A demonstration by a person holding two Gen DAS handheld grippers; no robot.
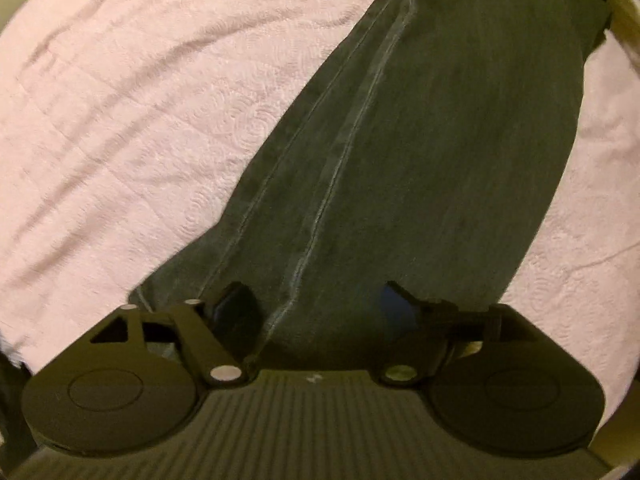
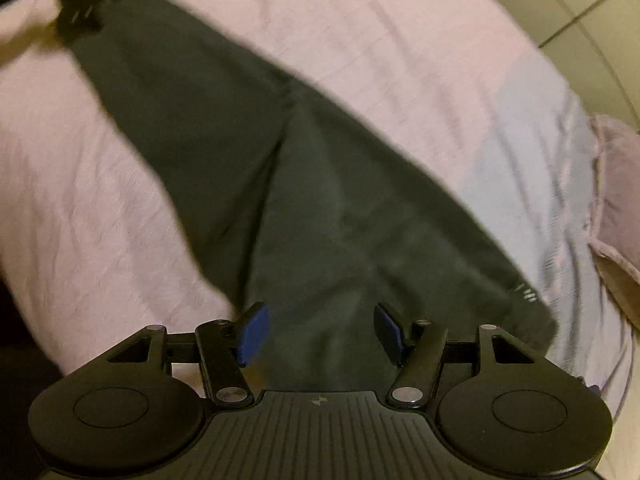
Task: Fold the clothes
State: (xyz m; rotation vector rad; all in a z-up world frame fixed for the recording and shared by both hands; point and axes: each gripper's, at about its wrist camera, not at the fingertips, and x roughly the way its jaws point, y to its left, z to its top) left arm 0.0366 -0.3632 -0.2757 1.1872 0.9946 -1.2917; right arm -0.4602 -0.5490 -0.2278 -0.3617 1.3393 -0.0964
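Observation:
Dark grey trousers [image 1: 420,152] lie flat on a pink bedspread [image 1: 120,120], their pale seams running from lower left to upper right. My left gripper [image 1: 316,296] points down over one end of them, its jaws apart, with the cloth lying under the gap and no pad pressing on it. In the right wrist view the same trousers [image 2: 280,200] stretch away, blurred, to the upper left. My right gripper [image 2: 320,316] hangs over their near end with its blue pads [image 2: 252,332] wide apart and clear of the cloth. The left gripper [image 2: 80,4] shows as a blur at the far end.
The pink bedspread [image 2: 400,40] surrounds the trousers on all sides. A pink pillow [image 2: 616,200] lies at the right edge of the right wrist view. Pale tiled floor [image 2: 580,0] shows beyond the bed at the upper right.

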